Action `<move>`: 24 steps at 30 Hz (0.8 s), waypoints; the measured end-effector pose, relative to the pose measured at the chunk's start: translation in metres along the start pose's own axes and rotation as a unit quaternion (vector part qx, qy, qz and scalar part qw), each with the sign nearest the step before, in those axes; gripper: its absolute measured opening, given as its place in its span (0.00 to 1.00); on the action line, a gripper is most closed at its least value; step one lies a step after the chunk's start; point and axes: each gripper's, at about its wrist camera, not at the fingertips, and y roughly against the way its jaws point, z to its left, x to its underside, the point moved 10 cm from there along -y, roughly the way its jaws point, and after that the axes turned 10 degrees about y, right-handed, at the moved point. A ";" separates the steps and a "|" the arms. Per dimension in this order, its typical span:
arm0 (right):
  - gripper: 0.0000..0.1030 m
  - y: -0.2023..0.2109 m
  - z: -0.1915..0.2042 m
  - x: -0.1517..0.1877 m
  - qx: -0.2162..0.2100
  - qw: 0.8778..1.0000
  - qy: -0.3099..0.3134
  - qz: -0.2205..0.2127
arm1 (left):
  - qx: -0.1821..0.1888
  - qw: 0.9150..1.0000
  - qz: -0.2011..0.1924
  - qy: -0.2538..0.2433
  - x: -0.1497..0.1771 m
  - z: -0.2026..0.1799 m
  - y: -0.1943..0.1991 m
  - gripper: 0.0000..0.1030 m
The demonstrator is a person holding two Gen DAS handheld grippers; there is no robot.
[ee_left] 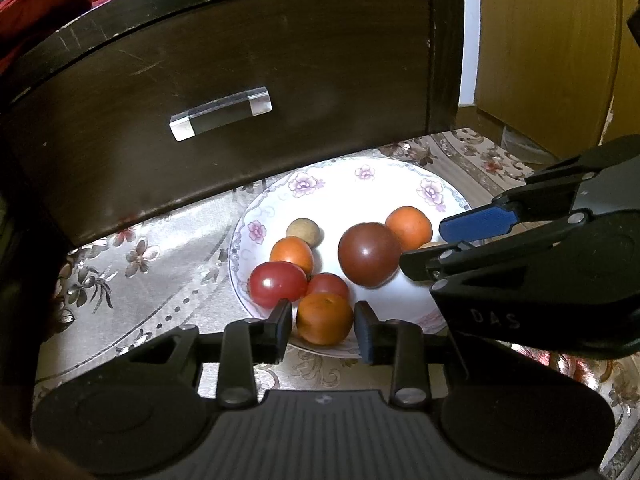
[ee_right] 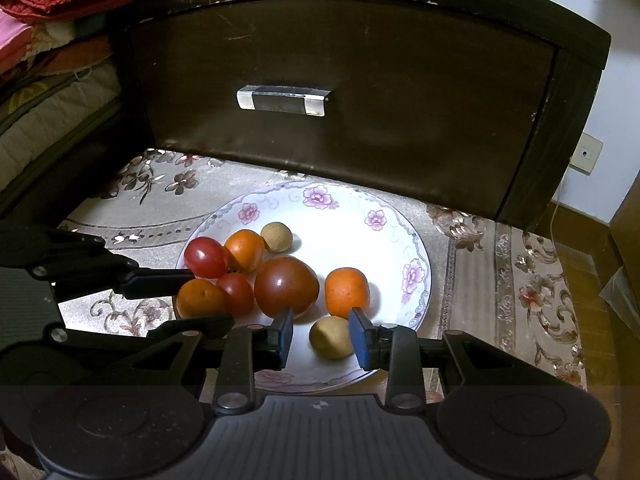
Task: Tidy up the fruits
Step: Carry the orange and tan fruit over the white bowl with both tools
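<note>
Left wrist view, floral plate [ee_left: 404,174], orange fruit [ee_left: 325,319], tomatoes [ee_left: 277,284]

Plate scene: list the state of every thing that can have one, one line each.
Left tool: open, straddling an orange fruit.
Right tool: open, straddling a tan fruit.
Drawer: shut.
Plate: upright on the cloth, holding eight fruits.
Big dark tomato: resting on the plate, ungripped.
</note>
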 end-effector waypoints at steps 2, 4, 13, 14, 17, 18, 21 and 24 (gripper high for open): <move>0.29 0.000 -0.001 0.000 0.001 1.000 -0.002 -0.001 | 0.000 1.000 -0.001 0.001 0.000 0.000 0.001 0.39; 0.30 0.001 -0.001 0.000 0.001 1.000 -0.003 -0.001 | -0.001 1.000 -0.001 0.001 0.000 0.000 0.001 0.40; 0.31 0.002 -0.002 -0.001 0.002 1.000 -0.003 -0.003 | -0.003 1.000 -0.004 0.000 0.000 0.000 0.004 0.40; 0.31 0.003 -0.002 -0.001 0.003 1.000 -0.004 -0.004 | -0.003 1.000 -0.005 0.000 0.000 0.000 0.005 0.40; 0.32 0.005 -0.002 -0.001 0.005 1.000 -0.004 -0.006 | -0.005 1.000 -0.007 0.002 -0.001 0.002 0.008 0.41; 0.33 0.006 -0.002 -0.001 0.005 1.000 -0.004 -0.006 | -0.006 1.000 -0.009 0.002 -0.001 0.002 0.010 0.41; 0.34 0.008 -0.003 -0.002 0.006 1.000 -0.005 -0.008 | -0.010 1.000 -0.011 0.003 -0.002 0.003 0.014 0.41; 0.35 0.011 -0.002 -0.003 0.006 1.000 -0.006 -0.011 | -0.014 1.000 -0.014 0.005 -0.003 0.005 0.017 0.41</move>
